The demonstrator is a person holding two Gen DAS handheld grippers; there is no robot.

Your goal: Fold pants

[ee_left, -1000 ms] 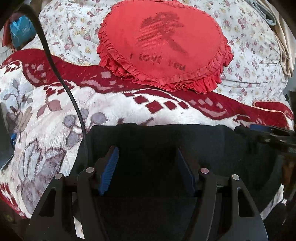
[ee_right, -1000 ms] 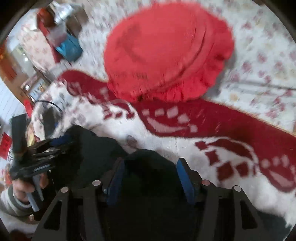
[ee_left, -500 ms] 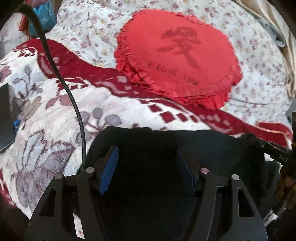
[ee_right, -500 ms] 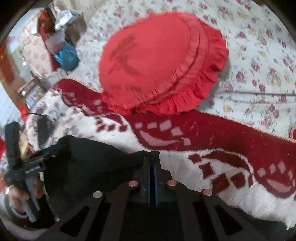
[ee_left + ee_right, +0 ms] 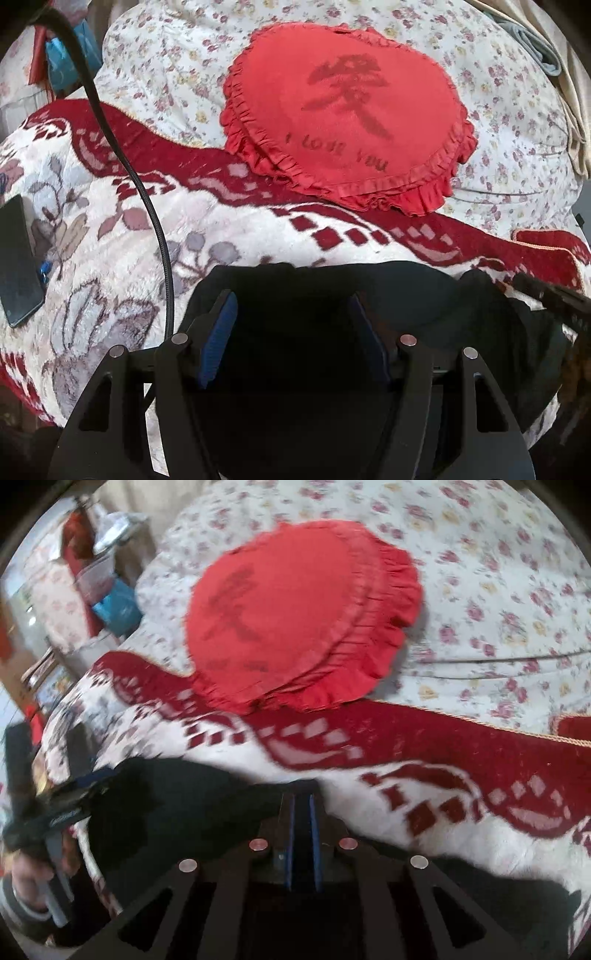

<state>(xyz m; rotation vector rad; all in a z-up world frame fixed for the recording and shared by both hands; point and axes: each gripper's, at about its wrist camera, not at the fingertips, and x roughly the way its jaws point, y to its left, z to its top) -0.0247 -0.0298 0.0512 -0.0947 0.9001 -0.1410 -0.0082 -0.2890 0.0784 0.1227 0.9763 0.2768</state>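
The black pants (image 5: 406, 295) lie on a red and white fleece blanket (image 5: 110, 236) on the bed. My left gripper (image 5: 291, 317) is open, its blue-padded fingers spread over the pants' near part. My right gripper (image 5: 301, 808) is shut on an edge of the black pants (image 5: 177, 797) at their right side. The left gripper and the hand that holds it show at the left of the right wrist view (image 5: 62, 812). The right gripper's tip shows at the right edge of the left wrist view (image 5: 554, 299).
A red heart-shaped cushion (image 5: 347, 114) lies beyond the pants on a floral sheet (image 5: 166, 66). A black cable (image 5: 147, 206) runs across the blanket at the left. A dark phone (image 5: 16, 258) lies at the far left. Bedside clutter (image 5: 92, 576) stands beyond the bed.
My right gripper has closed on the edge of the pants. My left gripper has stayed open over the pants and turned a little.
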